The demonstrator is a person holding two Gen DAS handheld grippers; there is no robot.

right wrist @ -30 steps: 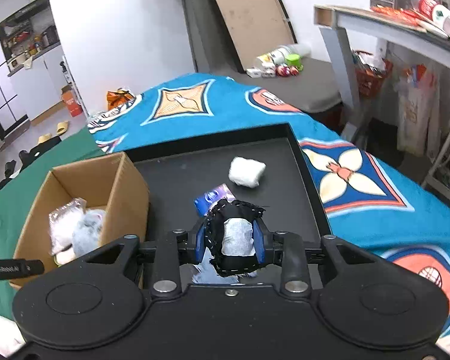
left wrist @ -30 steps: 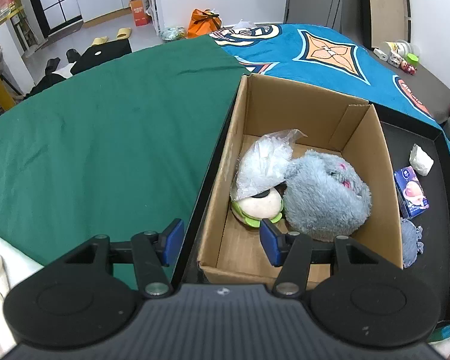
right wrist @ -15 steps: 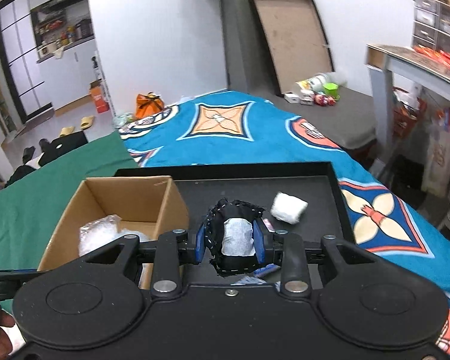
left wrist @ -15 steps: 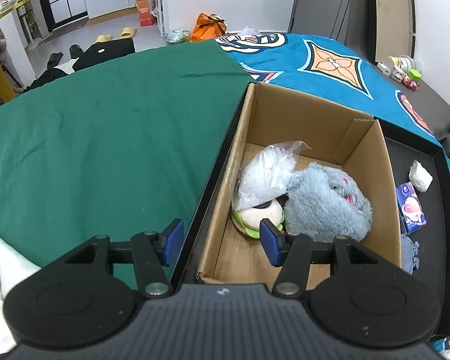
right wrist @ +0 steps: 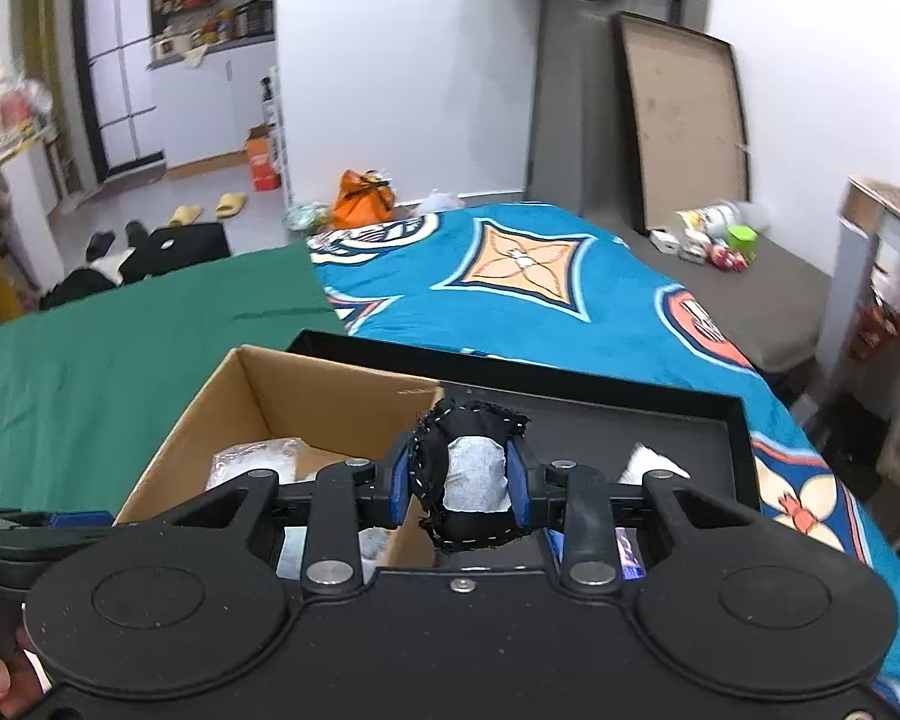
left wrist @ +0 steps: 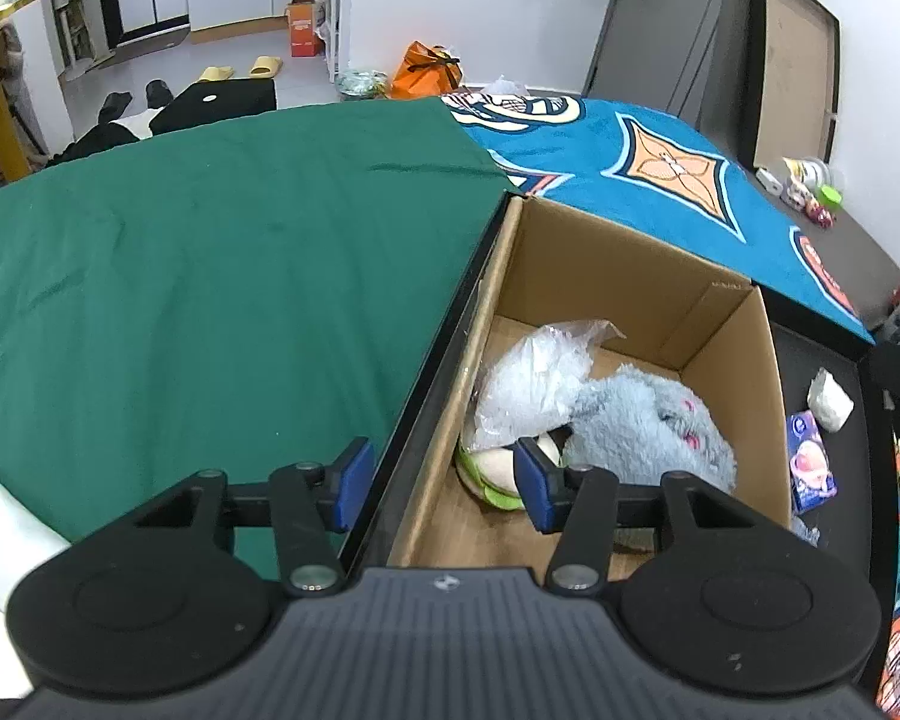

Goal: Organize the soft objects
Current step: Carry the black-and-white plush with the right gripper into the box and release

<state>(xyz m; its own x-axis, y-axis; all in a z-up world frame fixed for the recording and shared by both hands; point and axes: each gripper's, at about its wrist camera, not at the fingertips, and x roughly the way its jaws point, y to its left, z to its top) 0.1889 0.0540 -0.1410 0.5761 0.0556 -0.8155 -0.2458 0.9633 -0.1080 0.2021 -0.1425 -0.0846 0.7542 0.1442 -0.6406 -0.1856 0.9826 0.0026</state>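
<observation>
Right gripper [right wrist: 459, 489]: closed on a small black fabric pouch with white stitching and a grey-white panel [right wrist: 471, 474], pinched from both sides between the blue pads, and held in the air. The pouch stands upright in the grip, long axis top to bottom.

Governing relation: seen from the right wrist, the open brown cardboard box [right wrist: 330, 396] lies at ten o'clock from the held pouch, its right wall just left of and below it. The pouch hangs over the black tray [right wrist: 690, 420], not yet over the box opening. Judgement: a short leftward carry is required before release.

Left gripper [left wrist: 438, 477]: wide open, holding nothing, poised astride the box's near left wall, one pad over the green cloth [left wrist: 210, 300], the other over the box interior.

Box contents, near to far: a green-and-cream plush [left wrist: 489, 474], a fluffy grey plush toy [left wrist: 648, 426] at its three o'clock, and a crumpled clear plastic bag [left wrist: 534, 372] behind.

On the tray beyond the box: a small blue packet [left wrist: 810, 462] and a white soft wad [left wrist: 831, 399].
</observation>
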